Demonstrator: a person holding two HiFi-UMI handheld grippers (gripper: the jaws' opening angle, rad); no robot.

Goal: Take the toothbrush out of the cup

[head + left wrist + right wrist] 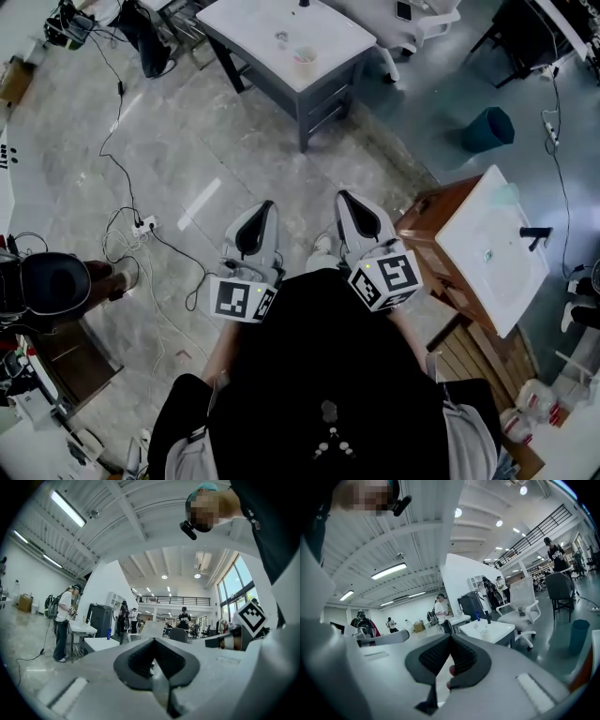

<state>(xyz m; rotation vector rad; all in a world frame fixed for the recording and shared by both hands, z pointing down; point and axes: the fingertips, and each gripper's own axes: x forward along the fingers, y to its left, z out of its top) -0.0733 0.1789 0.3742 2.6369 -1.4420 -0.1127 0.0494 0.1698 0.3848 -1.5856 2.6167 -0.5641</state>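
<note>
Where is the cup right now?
Head view, top centre: the small pale translucent cup stands on the white-topped grey table, near the edge closest to the person.

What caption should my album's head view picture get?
Left gripper and right gripper over the floor, cup on the table far ahead.

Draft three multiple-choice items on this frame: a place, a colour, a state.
1. Where is the cup? A. white table B. sink C. floor
2. Bin colour? A. red B. teal C. yellow
3. Left gripper? A. open B. shut, empty C. shut on a toothbrush
Answers: 1 A, the cup stands on the white table, far ahead. 2 B, the bin is plainly teal. 3 B, its jaws meet with nothing between them.
</note>
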